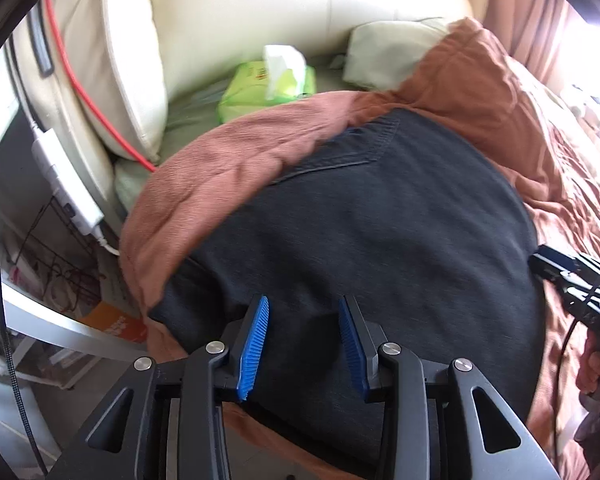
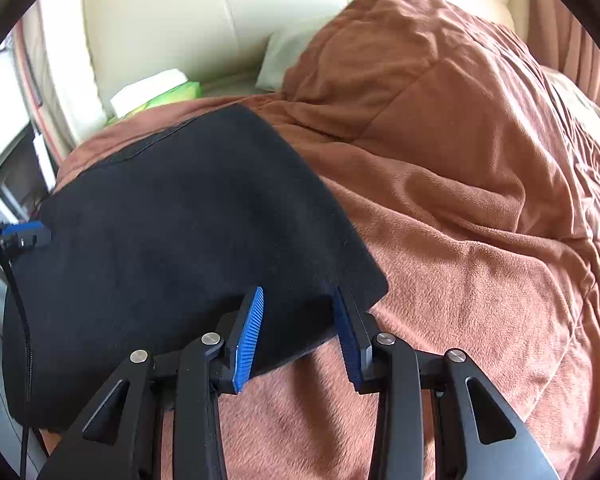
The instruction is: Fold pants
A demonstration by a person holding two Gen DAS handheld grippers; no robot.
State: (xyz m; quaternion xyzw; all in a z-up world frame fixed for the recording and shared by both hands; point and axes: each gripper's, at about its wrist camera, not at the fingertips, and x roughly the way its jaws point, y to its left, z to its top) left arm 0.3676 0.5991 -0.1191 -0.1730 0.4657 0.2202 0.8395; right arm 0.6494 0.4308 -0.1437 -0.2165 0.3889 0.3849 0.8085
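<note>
step: between folds, judged | black pants mid-frame, flat on brown blanket | left gripper, right gripper: parted, empty | next: pinch near edge

Rust-brown blanket across centre and right. Green tissue pack upper centre, beside pale pillow. Red cable upper left.

The pants were matt black cloth with stitched seams, lying on a fuzzy, rust-brown fleece blanket, while the left tongs and right tongs showed matt black plastic, ribbed blue rubbery pads and shiny metal rivets.
</note>
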